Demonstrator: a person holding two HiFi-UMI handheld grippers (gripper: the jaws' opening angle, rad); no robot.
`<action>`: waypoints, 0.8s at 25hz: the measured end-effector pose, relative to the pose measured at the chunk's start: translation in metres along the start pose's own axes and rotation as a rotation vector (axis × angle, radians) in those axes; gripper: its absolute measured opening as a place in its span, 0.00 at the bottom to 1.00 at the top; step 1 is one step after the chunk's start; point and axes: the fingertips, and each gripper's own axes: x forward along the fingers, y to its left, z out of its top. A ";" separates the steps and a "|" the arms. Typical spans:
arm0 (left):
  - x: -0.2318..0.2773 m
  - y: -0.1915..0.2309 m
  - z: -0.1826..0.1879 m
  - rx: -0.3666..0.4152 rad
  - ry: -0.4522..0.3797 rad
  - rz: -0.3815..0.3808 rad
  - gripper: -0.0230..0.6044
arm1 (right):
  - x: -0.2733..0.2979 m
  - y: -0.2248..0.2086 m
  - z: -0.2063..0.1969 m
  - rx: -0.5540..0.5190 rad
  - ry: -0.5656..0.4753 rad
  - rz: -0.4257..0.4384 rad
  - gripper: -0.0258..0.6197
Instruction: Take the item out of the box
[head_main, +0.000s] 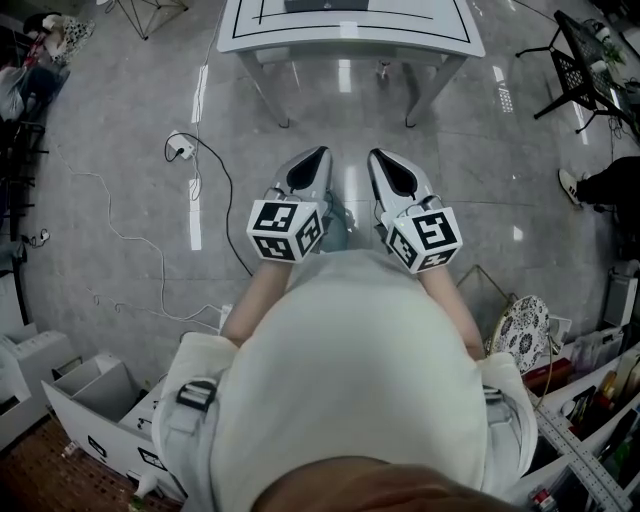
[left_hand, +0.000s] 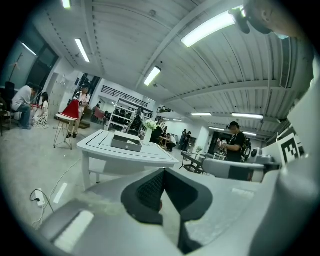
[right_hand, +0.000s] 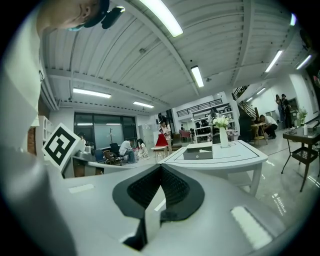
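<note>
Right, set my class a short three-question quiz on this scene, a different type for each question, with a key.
1. True or false: the left gripper holds the grey box.
2. What stands beside the box on the white table? A) a vase of flowers B) a kettle C) a laptop
3. Fill in: the jaws of the right gripper are ____.

Key: 1 false, its jaws are together with nothing between them, and the box sits on the table ahead; 2 A; 3 shut.

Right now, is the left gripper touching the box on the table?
Apart. The left gripper view shows the box on the table, far beyond the left gripper, floor between.
</note>
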 end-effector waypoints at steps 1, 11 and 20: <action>0.008 0.006 0.005 0.002 0.002 -0.003 0.04 | 0.009 -0.004 0.003 -0.002 -0.001 0.000 0.04; 0.078 0.070 0.056 0.001 0.010 -0.003 0.04 | 0.104 -0.041 0.038 -0.015 -0.001 0.005 0.04; 0.140 0.134 0.100 -0.011 0.018 0.008 0.04 | 0.192 -0.078 0.065 -0.018 0.012 0.012 0.04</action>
